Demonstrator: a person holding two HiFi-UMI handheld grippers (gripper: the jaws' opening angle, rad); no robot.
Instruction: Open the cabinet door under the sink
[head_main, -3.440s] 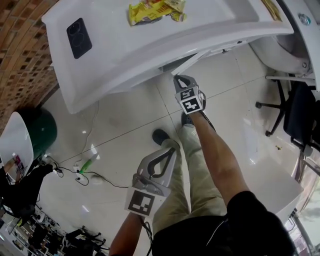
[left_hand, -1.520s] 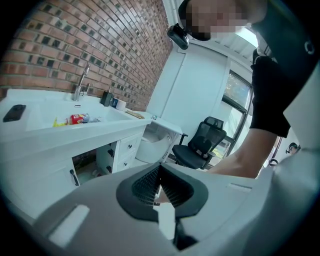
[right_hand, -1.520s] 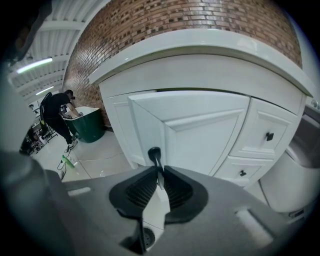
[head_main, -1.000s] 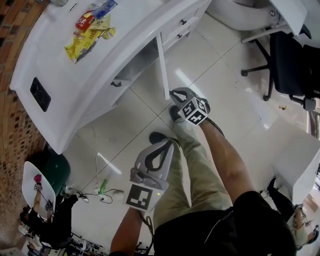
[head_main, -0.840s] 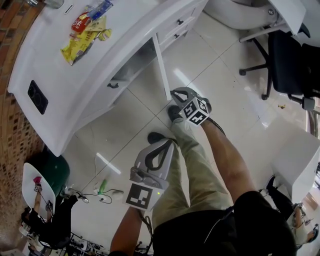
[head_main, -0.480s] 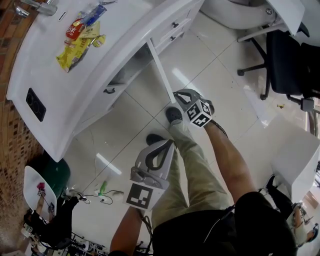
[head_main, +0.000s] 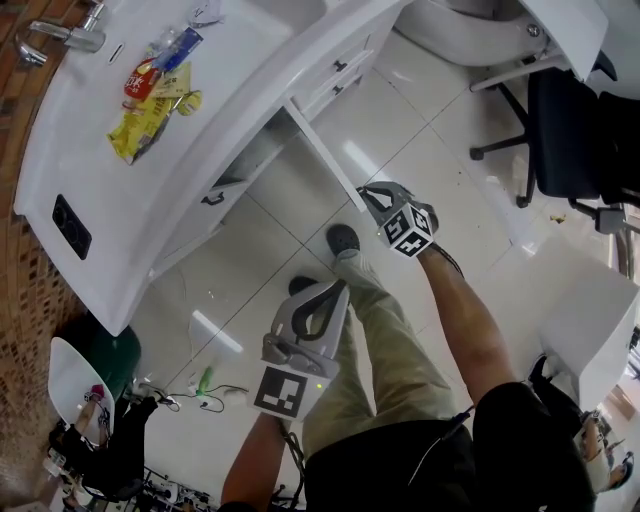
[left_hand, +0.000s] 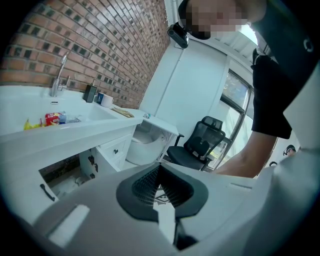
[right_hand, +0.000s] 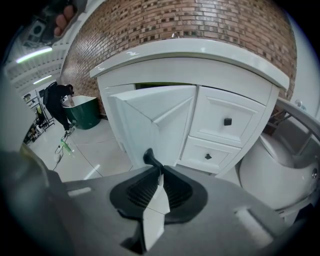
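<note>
Since the first frame the cabinet door (head_main: 325, 155) had swung from barely ajar to standing well out from the opening under the white worktop (head_main: 250, 60). The right gripper (head_main: 368, 198) had just been closing; its fingers (right_hand: 142, 187) stood nearly together, pinching the door's black handle (right_hand: 149, 157) at their tips. The left gripper (head_main: 330, 295) hung apart above the floor (head_main: 250, 260), fingers together on nothing.

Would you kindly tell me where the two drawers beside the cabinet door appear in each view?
Head view: drawers, top centre, at the hinged end of the open cabinet door.
Left gripper view: left of centre, right of the dark cabinet opening.
Right gripper view: right of centre, beside the door.
Shared landmark: the white countertop directly above them.
</note>
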